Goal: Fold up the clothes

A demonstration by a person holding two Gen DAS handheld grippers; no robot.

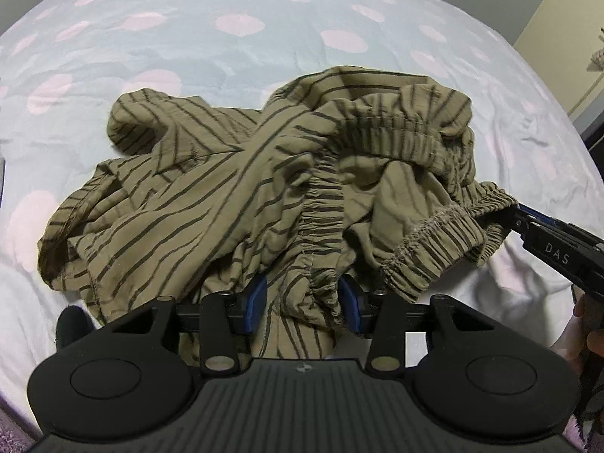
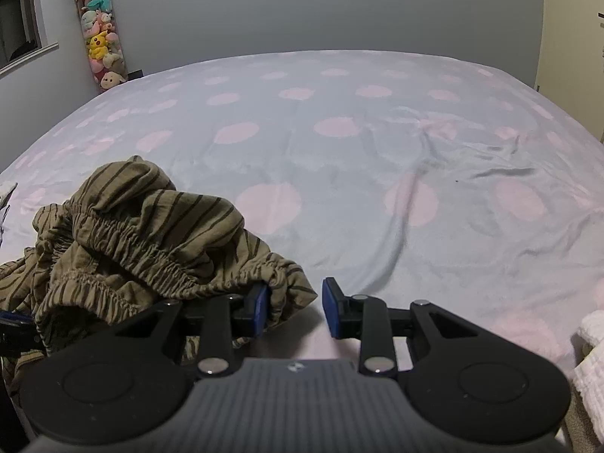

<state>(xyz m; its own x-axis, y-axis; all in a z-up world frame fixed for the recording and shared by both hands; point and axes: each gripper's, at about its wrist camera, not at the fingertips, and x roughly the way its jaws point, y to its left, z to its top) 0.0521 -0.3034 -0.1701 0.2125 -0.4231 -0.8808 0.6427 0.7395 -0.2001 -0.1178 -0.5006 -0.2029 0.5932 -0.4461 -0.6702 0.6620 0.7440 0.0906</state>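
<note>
An olive-brown garment with dark stripes (image 1: 211, 204) and an elastic waistband (image 1: 392, 128) lies crumpled on the bed. My left gripper (image 1: 303, 300) points down into its near edge. A gathered bunch of the cloth fills the gap between its blue pads (image 1: 256, 298) and is pinched there. My right gripper (image 2: 296, 304) is at the garment's (image 2: 143, 234) right end. A fold of waistband rests against its left pad (image 2: 260, 302), while the right pad (image 2: 332, 305) stands free over bare sheet. In the left wrist view the right gripper (image 1: 547, 241) reaches the waistband from the right.
The bed (image 2: 377, 151) carries a pale blue sheet with pink dots, wrinkled at the right. A clear tube of plush toys (image 2: 100, 37) stands in the far left corner by the wall. White towelling (image 2: 592, 343) lies at the right edge. A hand (image 1: 589, 336) holds the right gripper.
</note>
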